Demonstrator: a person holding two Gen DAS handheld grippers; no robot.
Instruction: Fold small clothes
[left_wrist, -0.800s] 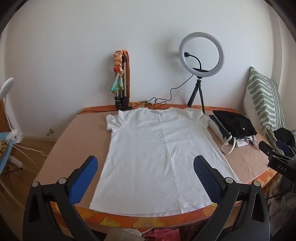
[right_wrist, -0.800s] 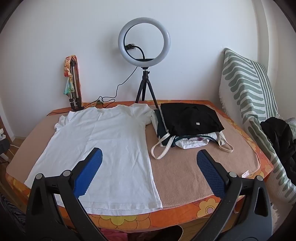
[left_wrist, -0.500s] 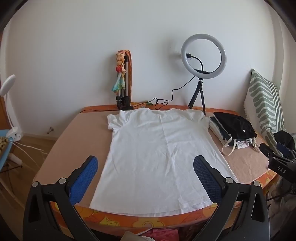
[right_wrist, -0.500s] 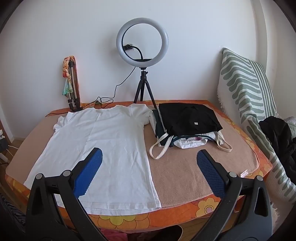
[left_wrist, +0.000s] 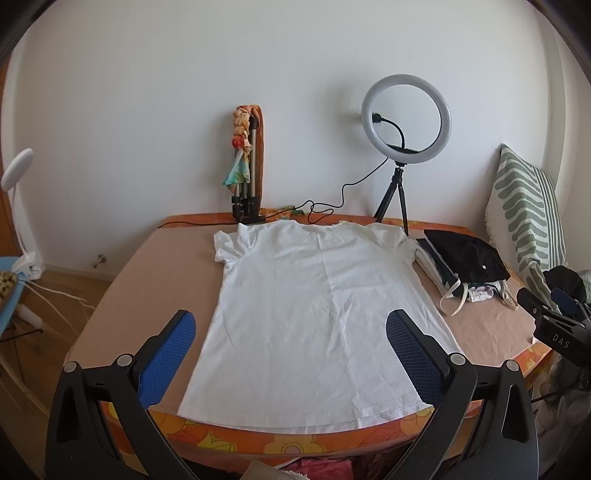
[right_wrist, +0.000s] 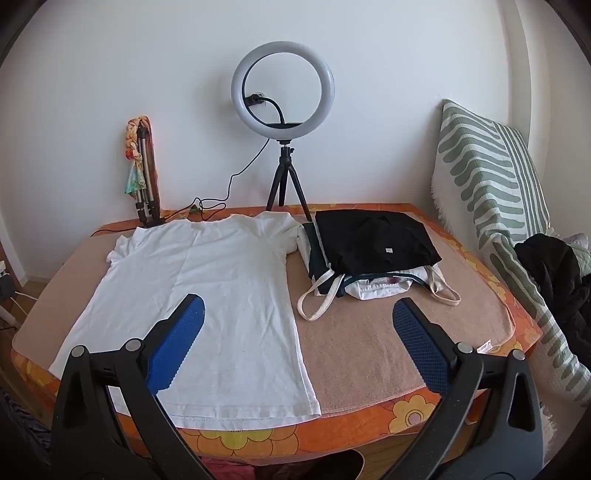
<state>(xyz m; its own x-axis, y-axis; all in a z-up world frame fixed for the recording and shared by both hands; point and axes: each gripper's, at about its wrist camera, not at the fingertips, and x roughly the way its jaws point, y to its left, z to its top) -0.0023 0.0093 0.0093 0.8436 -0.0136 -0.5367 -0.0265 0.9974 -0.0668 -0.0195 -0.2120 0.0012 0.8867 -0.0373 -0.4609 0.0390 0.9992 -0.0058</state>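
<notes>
A white T-shirt (left_wrist: 314, 306) (right_wrist: 207, 295) lies flat on the table, collar toward the wall and hem at the near edge. My left gripper (left_wrist: 291, 325) hovers open above the shirt's lower half, nothing between its blue pads. My right gripper (right_wrist: 299, 314) is open too, held above the shirt's right edge and the bare tan cloth beside it. The right gripper also shows in the left wrist view as a black body (left_wrist: 557, 328) at the far right.
A pile of folded clothes with a black one on top (right_wrist: 373, 243) (left_wrist: 465, 258) and a tote strap sits right of the shirt. A ring light on a tripod (right_wrist: 282, 92), a folded tripod (right_wrist: 146, 177) and a cable stand by the wall. A striped cushion (right_wrist: 491, 184) leans at right.
Both views have shifted slightly: the scene sits a little lower in the left wrist view and further left in the right wrist view. The shirt and pile have not moved.
</notes>
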